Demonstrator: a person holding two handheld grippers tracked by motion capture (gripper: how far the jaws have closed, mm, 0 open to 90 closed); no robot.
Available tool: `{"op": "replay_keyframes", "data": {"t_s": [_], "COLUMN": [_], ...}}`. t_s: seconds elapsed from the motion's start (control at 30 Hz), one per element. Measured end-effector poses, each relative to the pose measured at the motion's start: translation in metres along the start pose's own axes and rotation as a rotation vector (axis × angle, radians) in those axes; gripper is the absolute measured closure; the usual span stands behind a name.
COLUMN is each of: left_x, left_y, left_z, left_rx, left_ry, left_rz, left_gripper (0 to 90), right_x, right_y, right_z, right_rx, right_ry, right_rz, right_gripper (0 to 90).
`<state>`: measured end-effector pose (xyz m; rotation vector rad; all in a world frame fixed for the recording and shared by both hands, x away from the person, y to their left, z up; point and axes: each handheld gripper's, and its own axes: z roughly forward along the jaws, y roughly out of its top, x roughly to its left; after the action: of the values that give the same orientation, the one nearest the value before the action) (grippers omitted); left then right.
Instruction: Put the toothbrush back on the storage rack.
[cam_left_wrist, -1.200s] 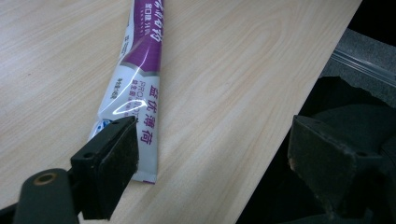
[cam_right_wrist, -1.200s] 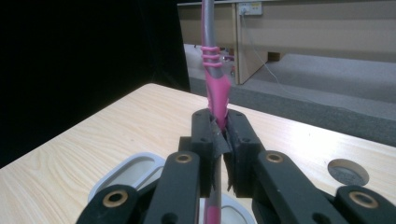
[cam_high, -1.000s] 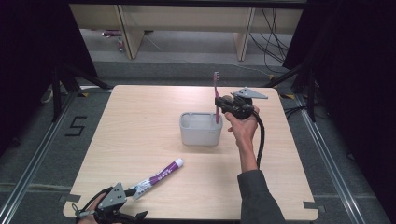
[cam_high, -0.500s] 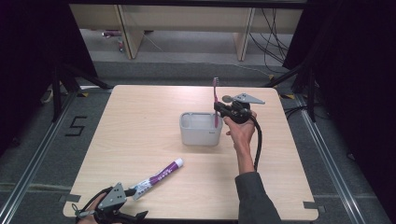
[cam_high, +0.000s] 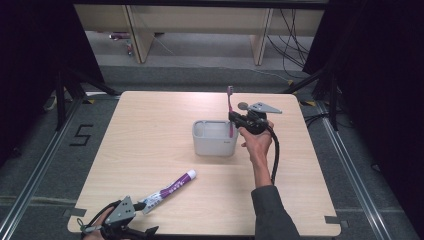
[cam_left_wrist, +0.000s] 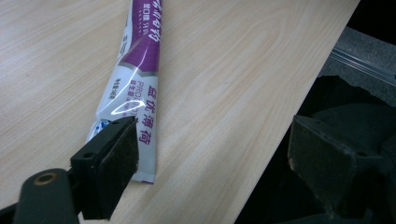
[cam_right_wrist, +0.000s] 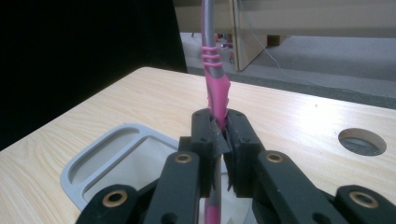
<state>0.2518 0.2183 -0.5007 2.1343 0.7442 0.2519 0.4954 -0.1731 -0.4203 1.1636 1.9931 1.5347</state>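
Observation:
A pink and grey toothbrush (cam_high: 230, 107) stands upright with my right gripper (cam_high: 234, 120) shut on its handle, above the right end of a grey rectangular container (cam_high: 214, 145). In the right gripper view the toothbrush (cam_right_wrist: 215, 88) rises between the closed jaws, and the container (cam_right_wrist: 116, 154) lies below. A purple and white toothpaste tube (cam_high: 167, 190) lies on the table near the front left. My left gripper (cam_high: 142, 220) stays open at the tube's flat end; one pad (cam_left_wrist: 114, 161) touches the toothpaste tube (cam_left_wrist: 135, 88), the other pad (cam_left_wrist: 322, 163) hangs past the table edge.
The wooden table (cam_high: 150, 130) has a round hole (cam_right_wrist: 362, 141) near its far right corner. Shelving (cam_high: 200, 25) and cables (cam_high: 290, 35) stand on the floor beyond. A floor marking (cam_high: 82, 134) lies to the left of the table.
The right gripper has shifted slightly with the toothbrush, staying over the container. The left gripper and the tube have not moved.

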Motion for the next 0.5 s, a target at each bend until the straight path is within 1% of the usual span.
{"op": "replay_keyframes", "data": {"t_s": [0.03, 0.07, 0.1, 0.13, 0.17, 0.2, 0.23, 0.27, 0.3, 0.33, 0.37, 0.47, 0.5], "left_x": [-0.0001, -0.0001, -0.0001, 0.0, -0.0002, 0.0, -0.0001, -0.0001, 0.0, 0.0002, 0.0001, 0.0, 0.0001], "left_y": [0.0001, 0.0, -0.0001, -0.0002, -0.0002, -0.0002, -0.0001, -0.0001, 0.0, -0.0005, -0.0001, 0.0, 0.0002], "left_z": [-0.0001, -0.0001, 0.0, 0.0002, 0.0004, 0.0002, 0.0001, -0.0001, -0.0001, 0.0009, -0.0001, -0.0004, -0.0003], "left_rx": [0.004, 0.005, 0.005, 0.003, -0.003, 0.001, 0.004, 0.006, 0.005, -0.009, 0.002, 0.006, 0.003], "left_ry": [-0.001, -0.002, -0.003, -0.001, -0.003, -0.002, -0.002, -0.002, -0.002, -0.002, 0.001, -0.002, 0.0], "left_rz": [0.001, 0.002, 0.001, 0.001, -0.004, -0.001, 0.0, 0.001, 0.001, 0.0, 0.002, 0.003, 0.001], "left_gripper": [15.7, 15.7, 15.7, 15.7, 15.7, 15.7, 15.7, 15.7, 15.7, 15.7, 15.7, 15.7, 15.7], "right_x": [0.0012, -0.0001, 0.0006, 0.0017, 0.0007, 0.0028, 0.0008, 0.0026, 0.0023, 0.0015, 0.0006, 0.0014, 0.0014], "right_y": [-0.0012, -0.0023, -0.0029, -0.0045, -0.0047, -0.0055, -0.0051, -0.0058, -0.0064, -0.0069, -0.0068, -0.0078, -0.0083], "right_z": [0.0002, 0.0008, 0.0012, 0.0021, 0.0022, 0.0021, 0.0026, 0.003, 0.0039, 0.0047, 0.0048, 0.0048, 0.0051], "right_rx": [0.007, 0.004, 0.015, 0.007, 0.009, 0.016, 0.017, 0.021, 0.017, 0.011, 0.017, 0.031, 0.028], "right_ry": [-0.003, -0.007, -0.003, -0.005, -0.006, -0.011, -0.005, -0.005, -0.005, -0.008, -0.008, -0.011, -0.008], "right_rz": [0.022, -0.003, 0.007, 0.024, 0.019, 0.039, 0.011, 0.033, 0.025, 0.016, 0.002, 0.004, 0.007], "right_gripper": [82.9, 82.9, 82.9, 82.9, 82.9, 82.9, 82.9, 82.9, 82.9, 82.9, 82.9, 82.8, 82.8]}}
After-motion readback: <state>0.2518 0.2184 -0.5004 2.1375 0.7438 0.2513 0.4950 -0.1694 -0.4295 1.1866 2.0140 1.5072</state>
